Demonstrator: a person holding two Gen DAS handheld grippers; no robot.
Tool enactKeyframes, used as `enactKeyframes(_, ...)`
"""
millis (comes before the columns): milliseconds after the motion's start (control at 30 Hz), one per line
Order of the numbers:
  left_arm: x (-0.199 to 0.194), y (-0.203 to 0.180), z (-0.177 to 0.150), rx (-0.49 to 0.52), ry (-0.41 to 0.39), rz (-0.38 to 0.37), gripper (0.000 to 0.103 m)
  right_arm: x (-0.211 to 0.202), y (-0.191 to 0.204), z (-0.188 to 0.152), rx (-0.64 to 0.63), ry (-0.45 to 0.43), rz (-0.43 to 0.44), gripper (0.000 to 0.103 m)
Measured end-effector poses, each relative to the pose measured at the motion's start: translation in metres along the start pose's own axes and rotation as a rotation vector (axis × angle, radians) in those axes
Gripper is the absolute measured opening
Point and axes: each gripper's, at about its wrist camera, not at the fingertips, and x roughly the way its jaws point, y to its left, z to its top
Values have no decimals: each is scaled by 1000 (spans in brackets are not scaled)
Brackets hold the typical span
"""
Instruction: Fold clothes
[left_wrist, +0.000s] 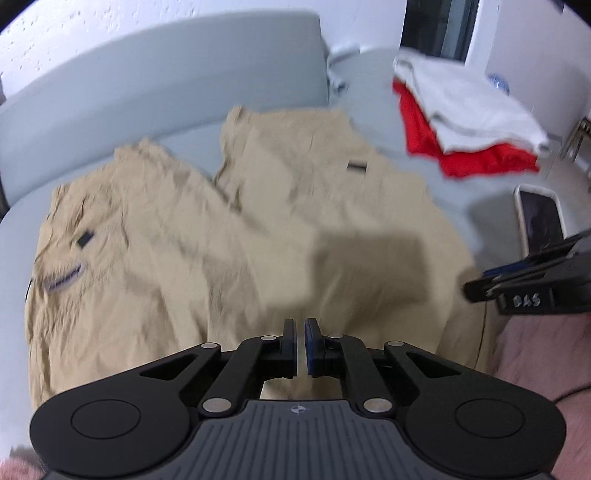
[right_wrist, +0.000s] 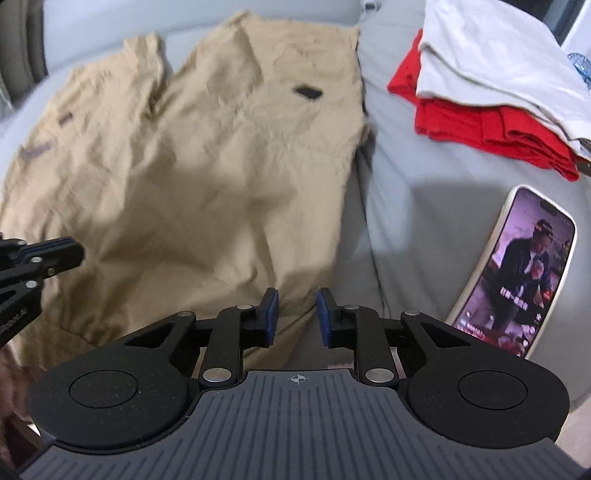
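A pair of tan shorts lies spread flat and wrinkled on a grey sofa cushion, legs pointing away from me. My left gripper hovers over the near waist part of the shorts, its jaws almost touching with nothing between them. My right gripper hangs over the shorts' near right edge, jaws apart by a small gap, no cloth pinched. Each gripper shows in the other's view: the right gripper at the right side, the left gripper at the left side.
A folded stack, white cloth on red cloth, lies at the back right of the cushion. A lit phone lies near the right edge. The sofa backrest rises behind the shorts.
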Motion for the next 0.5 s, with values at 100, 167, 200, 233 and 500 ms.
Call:
enactKeyframes(100,12,-5,19,-9,-6,-24,8,1,1,14,21,-42,61,25)
enactKeyframes(167,26,-10,31,18,-6,-51,7,4,3,23,24,-56,90,25)
enactKeyframes(200,33,-12,38,32,-6,-64,7,10,7,29,12,-58,108,25)
enactKeyframes(233,34,-12,38,34,-5,-66,6,16,10,35,-1,-58,126,25)
enactKeyframes(500,93,-10,41,-17,189,-125,3,54,14,47,-83,23,85,26)
